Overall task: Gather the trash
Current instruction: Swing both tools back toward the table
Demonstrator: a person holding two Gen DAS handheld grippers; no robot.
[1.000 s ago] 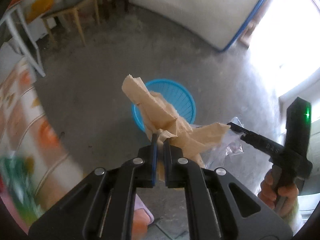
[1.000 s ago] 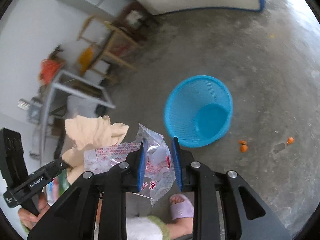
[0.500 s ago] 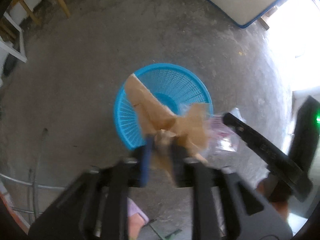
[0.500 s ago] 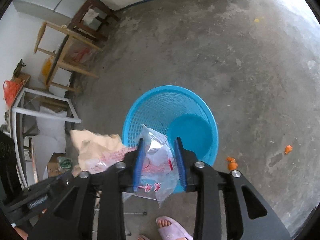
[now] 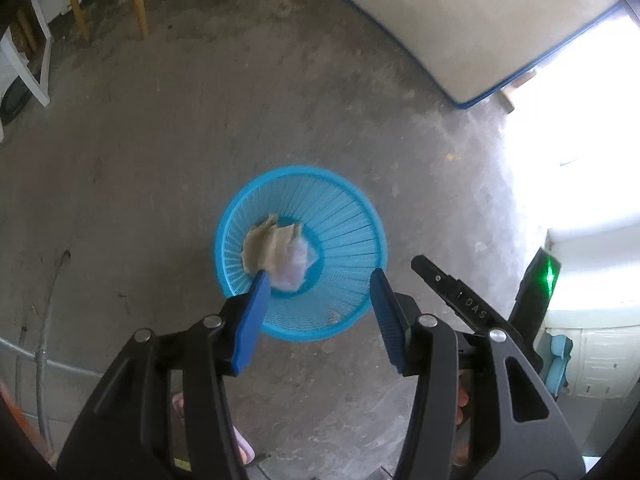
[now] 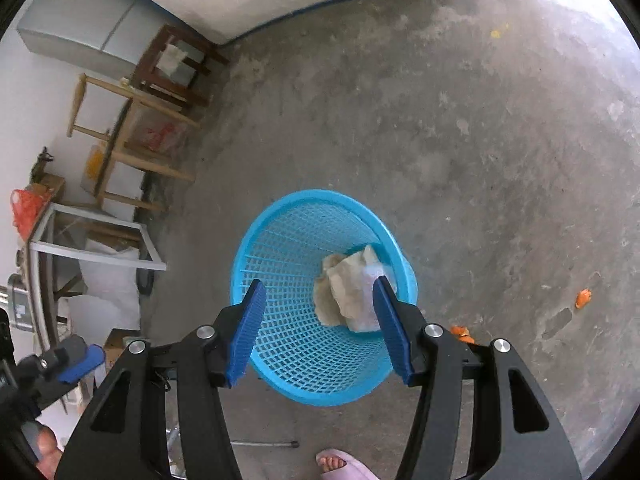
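A blue mesh basket [image 5: 352,236] [image 6: 280,280] stands on the concrete floor below both grippers. Inside it lie a crumpled brown paper [image 5: 264,244] [image 6: 340,280] and a clear plastic wrapper [image 5: 294,266] [image 6: 366,312], side by side. My left gripper [image 5: 318,294] hovers above the basket with its jaws opening and nothing between them. My right gripper [image 6: 318,304] also hangs over the basket, jaws opening, empty. Part of the right gripper [image 5: 460,300] shows at the right of the left wrist view.
Orange scraps [image 6: 583,298] [image 6: 460,331] lie on the floor right of the basket. Wooden stools [image 6: 132,128] and a white metal frame [image 6: 96,248] stand at the left by a grey fridge [image 6: 80,32]. A foot in a pink slipper [image 6: 340,462] is near the basket.
Both grippers came down over the basket and opened. The brown paper left the left gripper and the plastic wrapper left the right one; both now lie in the basket.
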